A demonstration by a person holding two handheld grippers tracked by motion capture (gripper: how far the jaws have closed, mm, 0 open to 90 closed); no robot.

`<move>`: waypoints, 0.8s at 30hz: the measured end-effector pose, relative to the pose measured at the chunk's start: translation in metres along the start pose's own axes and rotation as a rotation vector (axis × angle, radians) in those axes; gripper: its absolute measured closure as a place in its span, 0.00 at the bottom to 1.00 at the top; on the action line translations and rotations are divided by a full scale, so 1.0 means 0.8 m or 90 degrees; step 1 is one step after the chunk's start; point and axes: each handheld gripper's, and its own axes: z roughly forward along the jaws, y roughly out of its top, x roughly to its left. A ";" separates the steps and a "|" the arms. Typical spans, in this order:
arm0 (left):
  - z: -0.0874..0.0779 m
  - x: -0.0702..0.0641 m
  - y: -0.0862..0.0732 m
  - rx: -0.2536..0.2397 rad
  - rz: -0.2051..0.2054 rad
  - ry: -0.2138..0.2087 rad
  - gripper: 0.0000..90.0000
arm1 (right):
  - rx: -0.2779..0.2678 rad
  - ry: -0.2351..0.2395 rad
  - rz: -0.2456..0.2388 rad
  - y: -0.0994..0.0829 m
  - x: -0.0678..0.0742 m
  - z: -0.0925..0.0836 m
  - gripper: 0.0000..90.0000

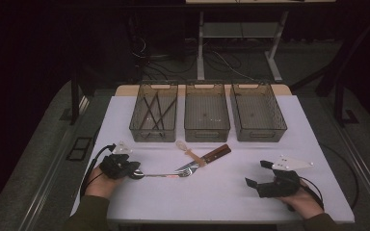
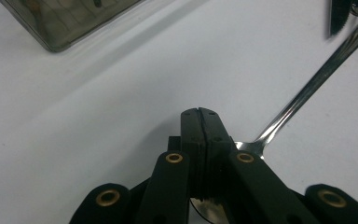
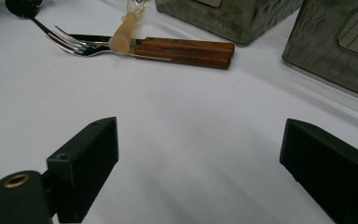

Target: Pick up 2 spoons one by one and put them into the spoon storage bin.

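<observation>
Jaws pinched on fork (image 2: 307, 91) handle end

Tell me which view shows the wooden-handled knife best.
Right gripper view: the knife lies close up, wood handle sharp, blade tucked under the fork. High view shows it whole but small. Left gripper view catches just a dark blade tip at the top edge.
</observation>
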 end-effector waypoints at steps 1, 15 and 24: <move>0.000 -0.001 0.000 0.000 0.000 -0.001 1.00 | 0.000 0.000 0.000 0.000 0.000 0.000 0.12; -0.021 -0.007 -0.008 -0.051 -0.053 -0.010 0.62 | 0.000 -0.001 -0.001 0.000 -0.001 0.000 0.12; -0.023 0.000 -0.027 -0.043 -0.092 -0.033 0.56 | 0.002 -0.002 -0.001 0.000 0.000 0.001 0.12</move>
